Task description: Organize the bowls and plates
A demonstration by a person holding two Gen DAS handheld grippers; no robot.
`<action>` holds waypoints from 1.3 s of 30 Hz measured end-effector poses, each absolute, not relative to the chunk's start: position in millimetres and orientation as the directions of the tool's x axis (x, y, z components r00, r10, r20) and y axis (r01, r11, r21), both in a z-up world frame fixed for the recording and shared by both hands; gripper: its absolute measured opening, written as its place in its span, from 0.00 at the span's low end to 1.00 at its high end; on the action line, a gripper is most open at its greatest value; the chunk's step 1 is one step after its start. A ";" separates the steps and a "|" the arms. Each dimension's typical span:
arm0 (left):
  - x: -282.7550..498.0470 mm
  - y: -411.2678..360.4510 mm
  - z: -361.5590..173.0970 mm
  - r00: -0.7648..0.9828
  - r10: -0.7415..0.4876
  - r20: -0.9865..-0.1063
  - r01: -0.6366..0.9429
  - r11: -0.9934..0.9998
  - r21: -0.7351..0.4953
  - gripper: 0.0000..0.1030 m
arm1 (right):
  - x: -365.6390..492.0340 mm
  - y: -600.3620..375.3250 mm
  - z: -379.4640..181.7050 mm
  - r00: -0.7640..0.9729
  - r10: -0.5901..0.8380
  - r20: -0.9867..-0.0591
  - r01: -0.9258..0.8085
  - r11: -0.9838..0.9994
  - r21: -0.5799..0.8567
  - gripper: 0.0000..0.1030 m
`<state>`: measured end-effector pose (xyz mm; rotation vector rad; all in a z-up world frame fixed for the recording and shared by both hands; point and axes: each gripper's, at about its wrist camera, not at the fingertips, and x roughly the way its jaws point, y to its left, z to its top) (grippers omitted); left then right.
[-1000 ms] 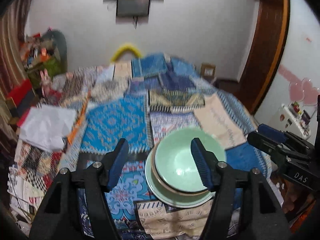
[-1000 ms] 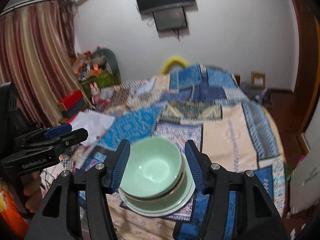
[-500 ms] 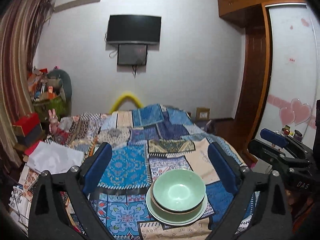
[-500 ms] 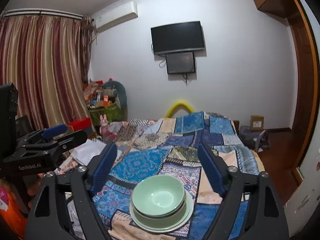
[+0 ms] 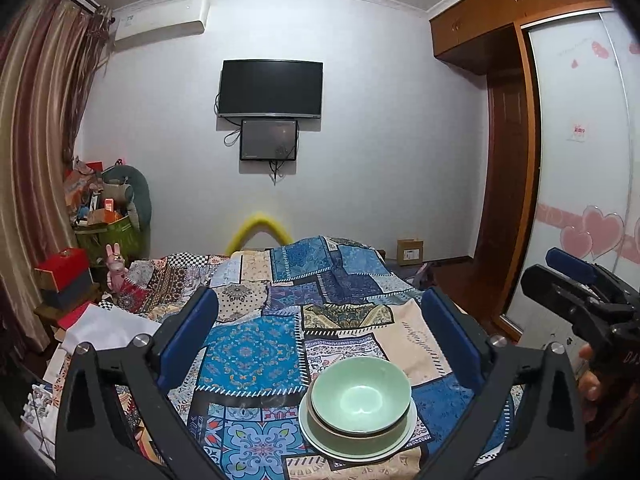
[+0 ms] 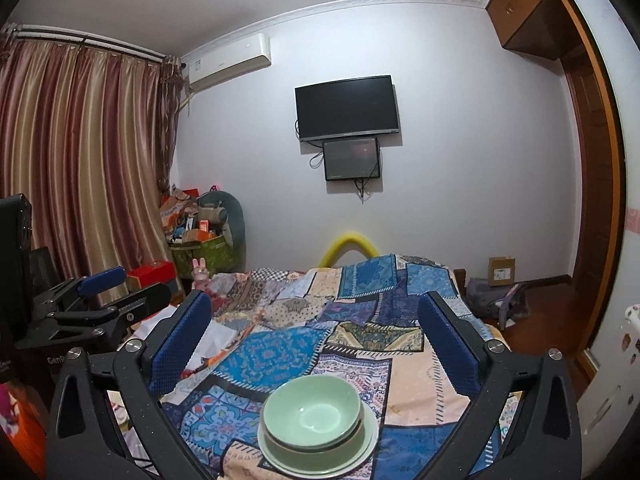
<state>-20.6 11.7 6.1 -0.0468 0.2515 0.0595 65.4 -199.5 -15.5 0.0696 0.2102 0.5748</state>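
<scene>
A pale green bowl (image 5: pixel 360 394) sits nested in a second bowl on a pale green plate (image 5: pixel 320 438), all on the patchwork bedspread (image 5: pixel 252 356). My left gripper (image 5: pixel 319 300) hovers above and behind the stack, its jaws opening wide with nothing between them. In the right wrist view the same bowl (image 6: pixel 312 408) and plate (image 6: pixel 370 446) lie low in the middle. My right gripper (image 6: pixel 313 304) is also held back from them, jaws opening and empty. Each gripper shows at the edge of the other's view: the right gripper (image 5: pixel 576 292) and the left gripper (image 6: pixel 100 304).
The bed fills the room's middle, with white paper (image 5: pixel 104 326) and boxes (image 5: pixel 64 276) along its left side. Curtains (image 6: pixel 80 180) hang at the left, a wardrobe and door (image 5: pixel 508 184) stand at the right, and a television (image 5: pixel 270 88) hangs on the far wall.
Both grippers lifted and drew back from the bowl stack and their jaws spread wide. The views tilted up from the bedspread toward the far wall.
</scene>
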 end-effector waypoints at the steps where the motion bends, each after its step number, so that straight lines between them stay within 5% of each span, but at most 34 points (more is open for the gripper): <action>1: -22.7 11.1 6.2 0.967 0.054 -0.247 -0.065 0.997 -0.036 1.00 | 65.2 -199.1 -15.4 0.820 0.545 -0.176 -0.531 0.838 0.122 1.00; 39: -19.6 8.1 0.8 0.966 0.038 -0.256 -0.050 0.998 -0.043 1.00 | 60.0 -206.1 -14.7 0.823 0.541 -0.173 -0.528 0.841 0.117 1.00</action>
